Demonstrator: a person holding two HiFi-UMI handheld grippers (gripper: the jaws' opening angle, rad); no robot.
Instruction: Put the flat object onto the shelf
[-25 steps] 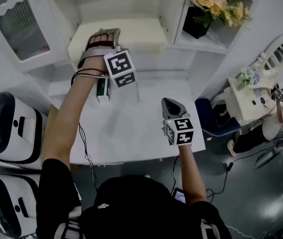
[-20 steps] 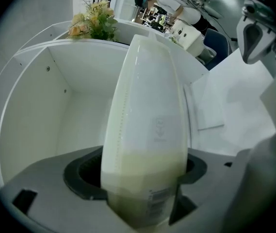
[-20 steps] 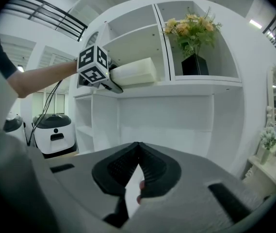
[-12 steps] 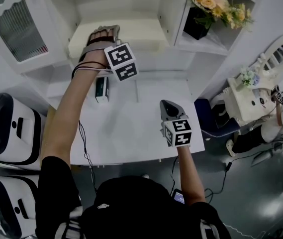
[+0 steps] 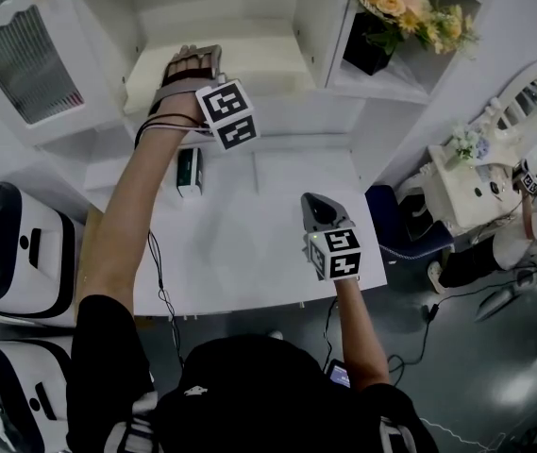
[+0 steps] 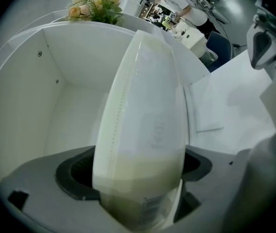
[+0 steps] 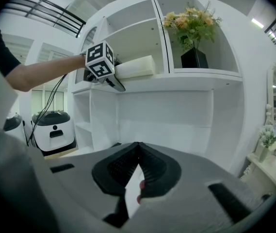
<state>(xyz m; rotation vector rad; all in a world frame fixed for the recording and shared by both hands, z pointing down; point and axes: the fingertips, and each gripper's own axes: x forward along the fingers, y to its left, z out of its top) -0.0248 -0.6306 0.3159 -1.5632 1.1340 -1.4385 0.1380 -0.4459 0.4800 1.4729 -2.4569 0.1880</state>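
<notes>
Left hand-held gripper point(image 5: 197, 57) is seen with its jaws just drawn wide apart, the flat object point(image 5: 268, 69) between them but judged released. It is laid on the shelf point(image 5: 211, 28), long axis along the front edge, left end at the jaws. A straight pull-back over the counter point(image 5: 249, 243) is called for.

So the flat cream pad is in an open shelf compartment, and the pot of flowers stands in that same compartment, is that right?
Not quite: the pot of flowers stands in the next compartment to the right, with an upright panel between it and the pad, as the head view shows. The pad is indeed in an open shelf compartment.
</notes>
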